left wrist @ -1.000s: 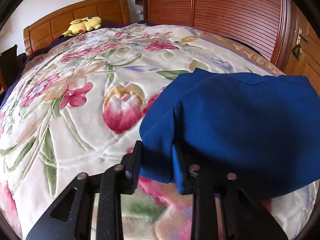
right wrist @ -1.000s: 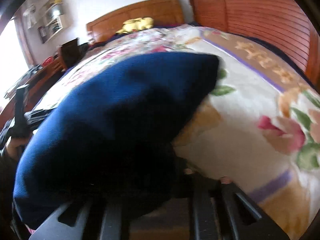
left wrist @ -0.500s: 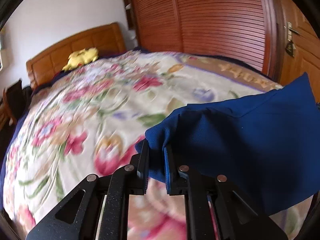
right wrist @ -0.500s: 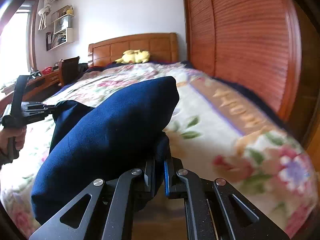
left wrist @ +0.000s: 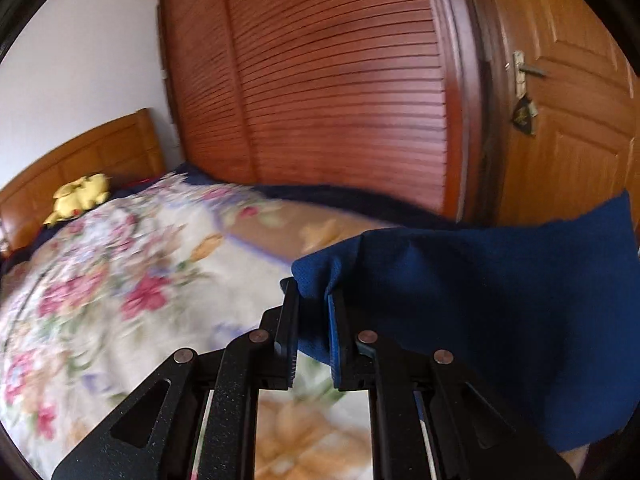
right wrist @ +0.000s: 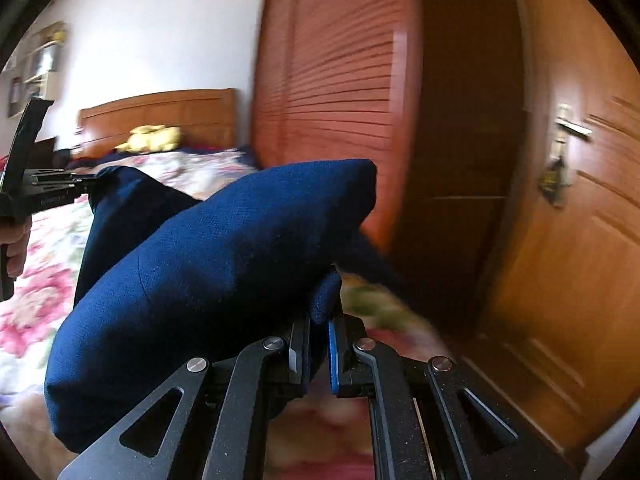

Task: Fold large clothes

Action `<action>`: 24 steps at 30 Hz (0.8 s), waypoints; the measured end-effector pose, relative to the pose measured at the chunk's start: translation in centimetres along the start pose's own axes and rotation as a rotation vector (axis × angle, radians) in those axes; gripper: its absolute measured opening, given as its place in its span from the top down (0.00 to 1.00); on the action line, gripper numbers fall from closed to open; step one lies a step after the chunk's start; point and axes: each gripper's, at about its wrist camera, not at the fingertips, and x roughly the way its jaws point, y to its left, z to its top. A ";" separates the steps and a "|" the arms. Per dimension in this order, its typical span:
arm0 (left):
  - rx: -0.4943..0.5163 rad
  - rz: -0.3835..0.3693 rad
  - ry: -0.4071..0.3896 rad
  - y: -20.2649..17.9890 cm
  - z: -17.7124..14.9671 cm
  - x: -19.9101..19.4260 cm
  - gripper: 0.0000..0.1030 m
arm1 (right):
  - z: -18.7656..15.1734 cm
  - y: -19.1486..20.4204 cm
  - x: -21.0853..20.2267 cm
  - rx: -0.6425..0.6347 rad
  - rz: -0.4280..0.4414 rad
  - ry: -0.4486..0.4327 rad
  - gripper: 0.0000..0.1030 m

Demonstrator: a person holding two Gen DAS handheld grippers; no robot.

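Left wrist view, left gripper [left wrist: 313,312] pinching blue garment [left wrist: 500,300], right gripper [right wrist: 319,320] pinching it too, above floral bedspread [left wrist: 120,280].

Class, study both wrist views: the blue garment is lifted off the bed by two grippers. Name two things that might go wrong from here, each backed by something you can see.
1. The left gripper pinches only a small bunched corner of the blue garment, so it may slip free.
2. The cloth hangs bunched and doubled below the right gripper, so it may land creased on the floral bedspread, spoiling the fold.
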 end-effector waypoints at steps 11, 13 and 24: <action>0.094 -0.094 0.103 -9.0 -1.1 5.6 0.71 | -6.6 -2.3 0.2 0.120 -0.131 0.137 0.93; 0.033 -0.140 0.134 -7.7 -2.6 4.5 0.59 | -6.4 -2.0 -0.1 0.143 -0.131 0.145 0.92; -0.011 -0.214 0.113 -4.3 -6.2 -5.5 0.23 | -2.9 0.5 -8.0 0.153 -0.261 0.047 0.46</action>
